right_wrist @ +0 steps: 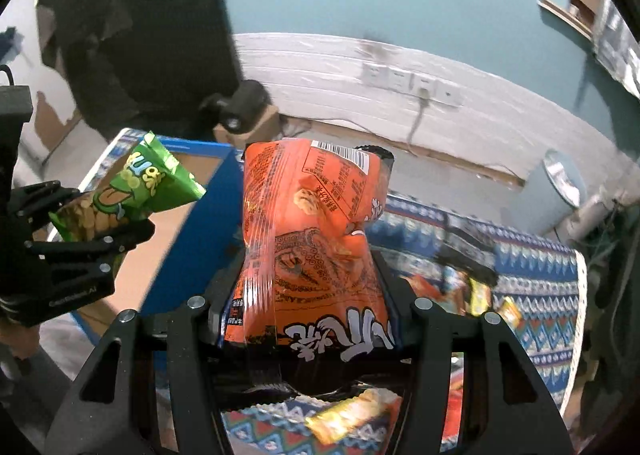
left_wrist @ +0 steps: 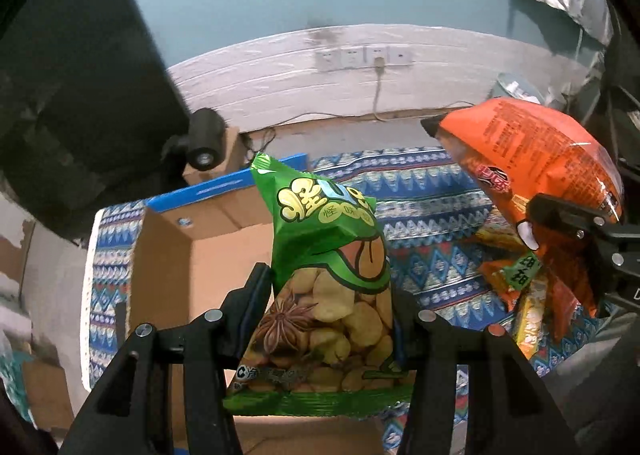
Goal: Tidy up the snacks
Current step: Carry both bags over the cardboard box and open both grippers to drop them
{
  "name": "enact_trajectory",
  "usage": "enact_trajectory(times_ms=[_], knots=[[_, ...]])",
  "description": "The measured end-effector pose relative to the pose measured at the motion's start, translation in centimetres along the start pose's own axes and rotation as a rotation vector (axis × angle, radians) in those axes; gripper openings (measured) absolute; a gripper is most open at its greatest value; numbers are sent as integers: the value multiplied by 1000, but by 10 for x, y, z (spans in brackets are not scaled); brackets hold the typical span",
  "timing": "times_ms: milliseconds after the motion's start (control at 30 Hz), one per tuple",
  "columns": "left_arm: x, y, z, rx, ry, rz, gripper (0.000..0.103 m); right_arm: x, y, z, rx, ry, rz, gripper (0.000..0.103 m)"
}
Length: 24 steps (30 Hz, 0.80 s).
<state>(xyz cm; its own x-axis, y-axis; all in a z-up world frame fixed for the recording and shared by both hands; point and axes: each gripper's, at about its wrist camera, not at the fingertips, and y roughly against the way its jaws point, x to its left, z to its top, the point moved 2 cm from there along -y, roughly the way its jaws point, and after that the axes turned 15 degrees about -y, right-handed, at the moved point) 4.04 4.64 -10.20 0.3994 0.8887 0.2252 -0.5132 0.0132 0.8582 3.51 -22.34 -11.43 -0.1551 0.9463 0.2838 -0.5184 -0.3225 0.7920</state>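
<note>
Mid-task: your left gripper [left_wrist: 332,319] has its fingers clamped on the green bean packet [left_wrist: 326,255], lifted over the cardboard box [left_wrist: 168,255] at the worktop's left edge; your right gripper [right_wrist: 308,295] grips the orange snack bag [right_wrist: 312,239]. More packets [right_wrist: 352,415] wait on the patterned cloth (box floor looks bare).

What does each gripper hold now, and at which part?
Left gripper: green snack bag, at its lower part. Right gripper: orange snack bag, near its bottom.
</note>
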Motion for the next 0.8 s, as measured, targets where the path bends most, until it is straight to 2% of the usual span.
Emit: enact_trajectory(times_ms=[300,533,800], knots=[[42,-2,-37,22,76,42,52,65,-20,5,33,71,64,56],[74,-13,-72,70,141,72,52,111,-45,1,87,145,104,56],[85,-18,-88,98,178,82,54,147,-76,-15,164,224,125,56]])
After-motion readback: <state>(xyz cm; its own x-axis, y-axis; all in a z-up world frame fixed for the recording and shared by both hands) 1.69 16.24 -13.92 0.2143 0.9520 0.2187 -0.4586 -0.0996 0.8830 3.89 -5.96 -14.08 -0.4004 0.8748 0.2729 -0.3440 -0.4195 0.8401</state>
